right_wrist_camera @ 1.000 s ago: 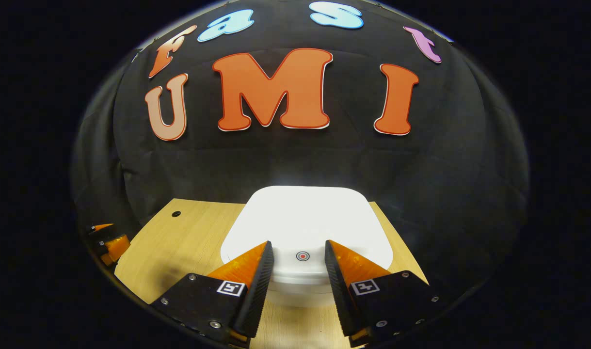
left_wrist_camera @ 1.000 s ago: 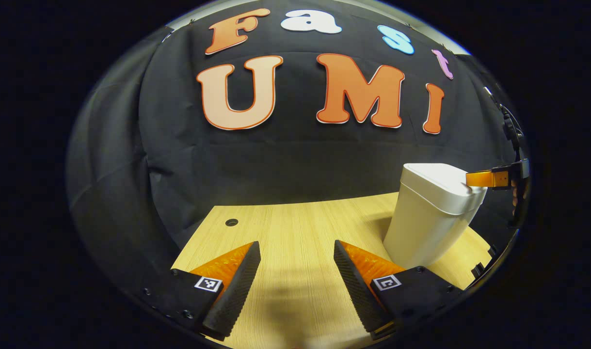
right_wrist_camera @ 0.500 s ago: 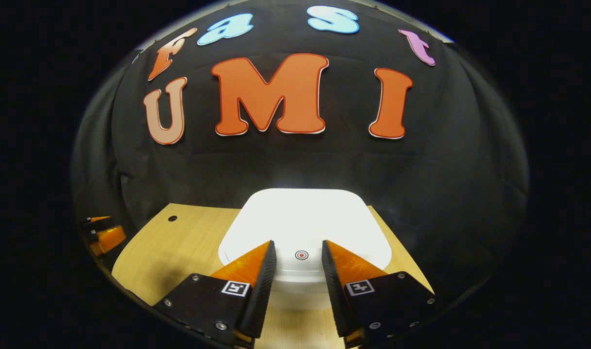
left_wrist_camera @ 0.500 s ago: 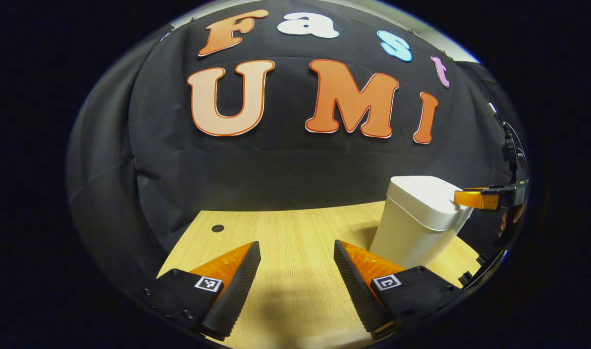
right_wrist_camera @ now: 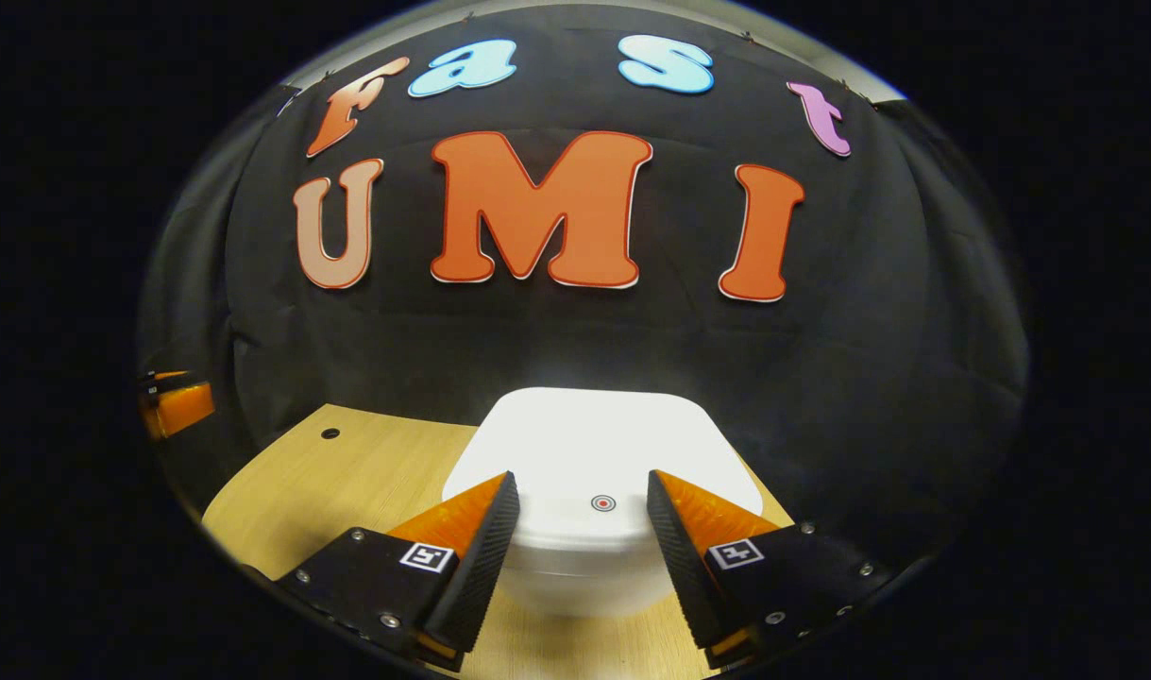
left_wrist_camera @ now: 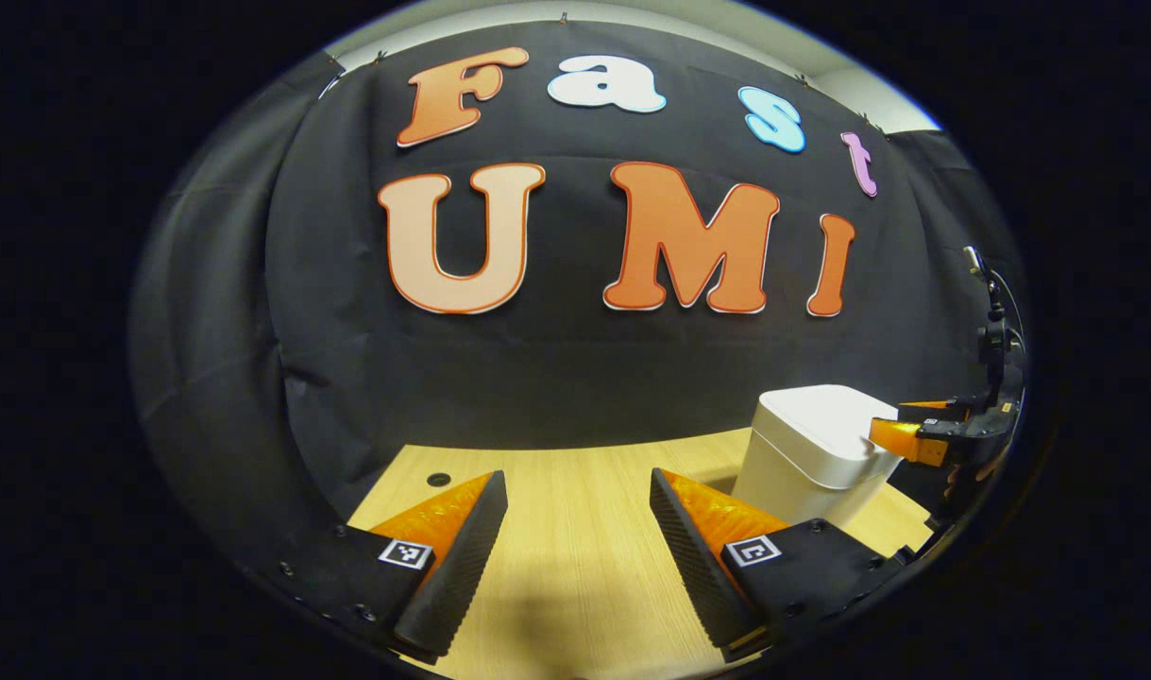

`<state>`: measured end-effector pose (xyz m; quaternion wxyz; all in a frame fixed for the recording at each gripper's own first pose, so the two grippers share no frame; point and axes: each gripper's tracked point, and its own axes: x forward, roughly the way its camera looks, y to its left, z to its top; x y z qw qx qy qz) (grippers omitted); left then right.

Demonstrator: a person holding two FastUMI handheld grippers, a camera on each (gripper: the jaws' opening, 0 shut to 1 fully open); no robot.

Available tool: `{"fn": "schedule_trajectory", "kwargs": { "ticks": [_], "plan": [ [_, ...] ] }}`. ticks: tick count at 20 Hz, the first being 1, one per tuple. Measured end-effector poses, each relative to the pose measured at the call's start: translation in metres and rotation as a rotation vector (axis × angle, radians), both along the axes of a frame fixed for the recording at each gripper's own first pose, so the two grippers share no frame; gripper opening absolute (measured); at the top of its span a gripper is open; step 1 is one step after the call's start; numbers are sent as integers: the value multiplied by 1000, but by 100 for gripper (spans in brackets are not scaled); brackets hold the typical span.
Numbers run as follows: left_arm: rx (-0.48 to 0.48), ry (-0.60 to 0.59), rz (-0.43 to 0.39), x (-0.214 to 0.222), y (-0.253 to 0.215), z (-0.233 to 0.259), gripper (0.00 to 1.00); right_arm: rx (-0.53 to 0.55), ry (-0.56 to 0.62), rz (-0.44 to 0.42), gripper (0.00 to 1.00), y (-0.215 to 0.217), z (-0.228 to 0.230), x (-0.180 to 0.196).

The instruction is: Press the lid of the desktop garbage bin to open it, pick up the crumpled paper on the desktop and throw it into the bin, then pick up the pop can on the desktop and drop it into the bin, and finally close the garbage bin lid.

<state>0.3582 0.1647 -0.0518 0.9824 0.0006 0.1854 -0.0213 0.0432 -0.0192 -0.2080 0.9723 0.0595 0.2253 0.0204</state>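
The right tool (right_wrist_camera: 575,505) is held apart over the closed lid (right_wrist_camera: 594,453) of the bin (left_wrist_camera: 811,463), while the left tool (left_wrist_camera: 578,505) is held apart above the surface (left_wrist_camera: 575,557).

bin (left_wrist_camera: 802,463): base hidden by left claw | right claw (left_wrist_camera: 891,436): edge-cut

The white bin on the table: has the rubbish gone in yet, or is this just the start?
No paper or can lies on the visible tabletop, so both may already be binned; the inside is hidden. The bin has its lid down flat. In hand: the right gripper hangs open over the lid's front edge, astride the red dot. The left gripper waits open above bare wood. Little seems left.
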Motion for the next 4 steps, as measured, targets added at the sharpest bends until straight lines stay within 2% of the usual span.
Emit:
{"fn": "schedule_trajectory", "kwargs": {
  "ticks": [4],
  "plan": [
    [26, -38, -5, -3, -3, 12, 96, -18, -60, 30, 90, 20, 21, -2]
  ]
}}
